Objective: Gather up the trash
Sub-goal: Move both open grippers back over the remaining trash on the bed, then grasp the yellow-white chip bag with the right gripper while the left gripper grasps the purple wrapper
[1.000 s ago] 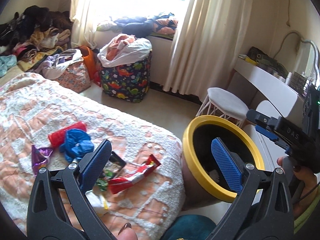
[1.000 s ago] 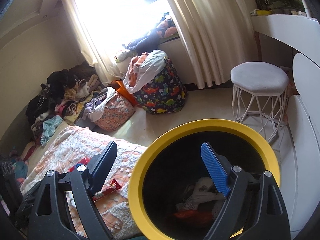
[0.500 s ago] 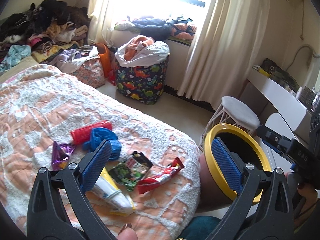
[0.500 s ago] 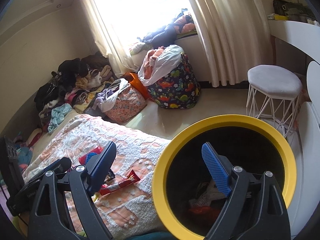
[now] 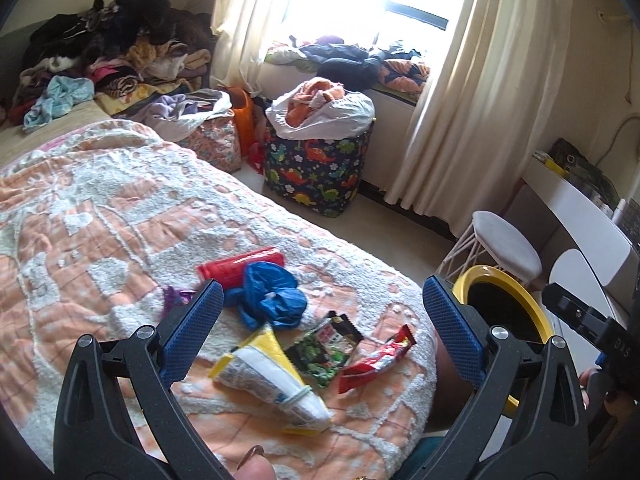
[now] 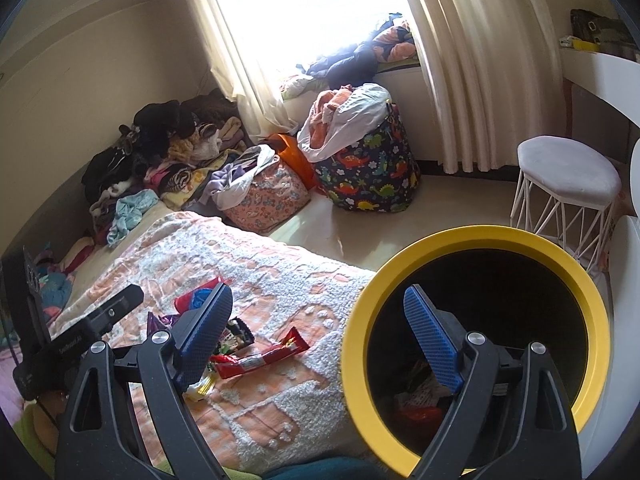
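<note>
Trash lies on the orange-and-white bedspread (image 5: pixel 100 220): a red tube (image 5: pixel 240 266), a crumpled blue bag (image 5: pixel 272 296), a purple wrapper (image 5: pixel 174 298), a white-and-yellow packet (image 5: pixel 272 380), a green snack pack (image 5: pixel 326 350) and a red wrapper (image 5: pixel 378 354). My left gripper (image 5: pixel 320 328) hovers open above these, holding nothing. The yellow-rimmed black bin (image 6: pixel 476 344) stands by the bed's corner with trash inside. My right gripper (image 6: pixel 320 332) is open and empty over the bed's edge and the bin's rim; the red wrapper (image 6: pixel 260 356) lies between its fingers' lines.
A dinosaur-print laundry basket (image 5: pixel 320 176), a floral bag (image 5: pixel 212 140) and piles of clothes (image 5: pixel 104 60) line the far wall under the window. A white stool (image 6: pixel 568 184) and a white desk (image 5: pixel 580 204) stand right of the bin.
Both grippers have swung left across the bed. The bin has slid to the right in both views, and more of the trash on the bedspread has come into sight.
</note>
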Demonstrator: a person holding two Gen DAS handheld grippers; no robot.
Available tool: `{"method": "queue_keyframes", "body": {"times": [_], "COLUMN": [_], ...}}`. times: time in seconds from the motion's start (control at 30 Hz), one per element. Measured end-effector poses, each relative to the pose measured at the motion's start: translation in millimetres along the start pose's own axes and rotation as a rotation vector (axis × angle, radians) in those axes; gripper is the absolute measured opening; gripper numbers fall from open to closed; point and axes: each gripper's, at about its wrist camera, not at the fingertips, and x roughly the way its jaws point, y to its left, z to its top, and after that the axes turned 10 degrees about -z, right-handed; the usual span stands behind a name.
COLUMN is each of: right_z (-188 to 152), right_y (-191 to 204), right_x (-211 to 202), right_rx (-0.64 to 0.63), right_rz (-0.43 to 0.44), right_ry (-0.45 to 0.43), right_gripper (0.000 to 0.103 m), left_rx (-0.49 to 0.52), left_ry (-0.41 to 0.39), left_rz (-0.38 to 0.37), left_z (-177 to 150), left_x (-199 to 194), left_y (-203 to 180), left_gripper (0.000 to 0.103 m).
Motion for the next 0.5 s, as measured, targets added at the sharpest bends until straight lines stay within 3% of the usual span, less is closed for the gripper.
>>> {"method": "queue_keyframes", "body": {"times": [0.5], "right_z": [-15], "right_y": [39], "right_x": [7], "right_rx": [-0.084], "right_rz": [0.066], "right_ry": [0.047], "right_gripper": [0.085], "left_rx": [-0.112], "left_ry": [0.0], "left_rz": [0.108], "left_z": [-2], "left_x": [-13], "left_y": [63], "left_gripper": [0.092]}}
